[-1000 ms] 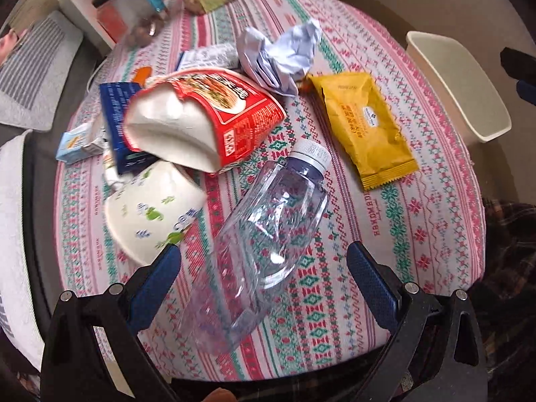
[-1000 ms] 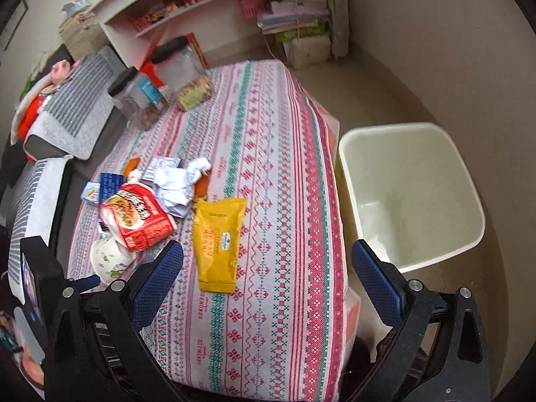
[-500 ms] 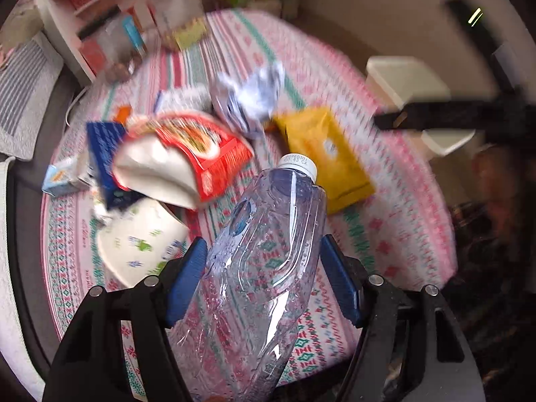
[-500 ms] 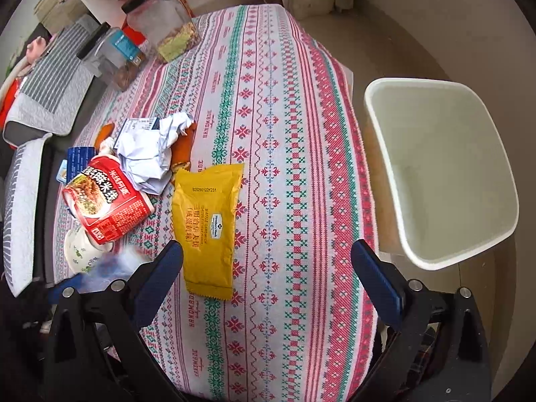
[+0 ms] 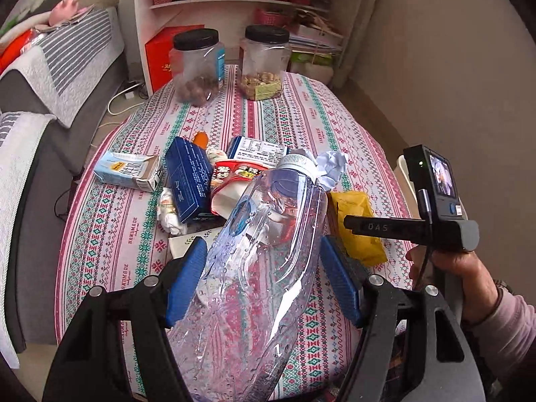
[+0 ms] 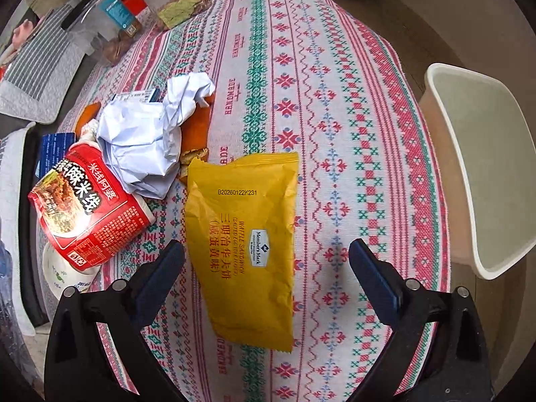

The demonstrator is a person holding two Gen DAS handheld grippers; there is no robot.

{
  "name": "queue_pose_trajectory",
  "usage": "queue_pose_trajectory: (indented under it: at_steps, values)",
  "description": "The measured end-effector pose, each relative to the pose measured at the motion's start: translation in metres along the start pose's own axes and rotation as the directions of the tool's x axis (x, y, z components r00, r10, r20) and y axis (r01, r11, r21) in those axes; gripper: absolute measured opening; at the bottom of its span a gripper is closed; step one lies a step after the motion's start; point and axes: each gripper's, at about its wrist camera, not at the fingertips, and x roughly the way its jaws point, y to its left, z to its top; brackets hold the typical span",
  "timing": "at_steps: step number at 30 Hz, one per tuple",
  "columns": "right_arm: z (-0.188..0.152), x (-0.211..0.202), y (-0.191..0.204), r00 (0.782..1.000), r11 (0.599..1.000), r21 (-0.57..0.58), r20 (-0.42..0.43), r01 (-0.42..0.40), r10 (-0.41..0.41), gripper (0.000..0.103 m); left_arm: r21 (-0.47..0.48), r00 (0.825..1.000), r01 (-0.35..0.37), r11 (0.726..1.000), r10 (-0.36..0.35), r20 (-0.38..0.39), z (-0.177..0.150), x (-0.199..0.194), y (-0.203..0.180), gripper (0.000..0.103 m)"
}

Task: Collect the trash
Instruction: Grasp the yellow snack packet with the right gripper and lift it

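1. Both pictures are bright with soft daylight and look sharp.
2. Edges bend round and corners go black.
3. Small soft shadows lie on the tabletop.
4. The clear bottle shines a little.

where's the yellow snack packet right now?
Right wrist view, centre: the yellow snack packet lies flat on the tablecloth, just right of the red noodle cup and crumpled white paper, left of the cream bin.

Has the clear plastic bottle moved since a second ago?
Yes. The clear plastic bottle lay on the tablecloth then; now the left claw grips it, lifted off the cloth, its cap covering part of the crumpled paper.
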Motion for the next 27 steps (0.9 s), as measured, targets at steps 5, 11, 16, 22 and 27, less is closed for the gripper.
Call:
queue_pose_trajectory:
  at_steps: [5, 11, 16, 22, 27]
  values:
    - [-0.001, 0.007, 0.009, 1.000, 0.999, -0.032, -0.003, 0.003, -0.003, 0.082, -0.013, 1.000, -0.009, 1.000, 0.009, -0.005, -0.002, 0.004, 0.005, 0.069]
    - [-0.004, 0.008, 0.020, 0.999, 0.994, -0.111, 0.035, 0.015, -0.011, 0.035, -0.036, 0.999, -0.027, 0.999, 0.028, 0.026, -0.003, 0.004, 0.007, 0.069]
    - [-0.004, -0.009, 0.008, 0.997, 0.995, -0.101, 0.079, -0.016, 0.024, 0.024, -0.061, 0.997, -0.045, 0.997, 0.049, 0.063, -0.003, 0.000, 0.009, 0.069]
    - [-0.008, -0.035, -0.009, 0.987, 0.995, -0.098, 0.160, -0.019, 0.034, 0.013, -0.083, 0.995, -0.042, 0.996, 0.050, 0.090, 0.000, -0.001, 0.009, 0.069]
    - [-0.005, -0.050, -0.027, 0.978, 0.997, -0.068, 0.207, -0.020, 0.033, 0.013, -0.080, 0.994, -0.041, 0.996, 0.049, 0.093, 0.002, 0.004, 0.001, 0.069]
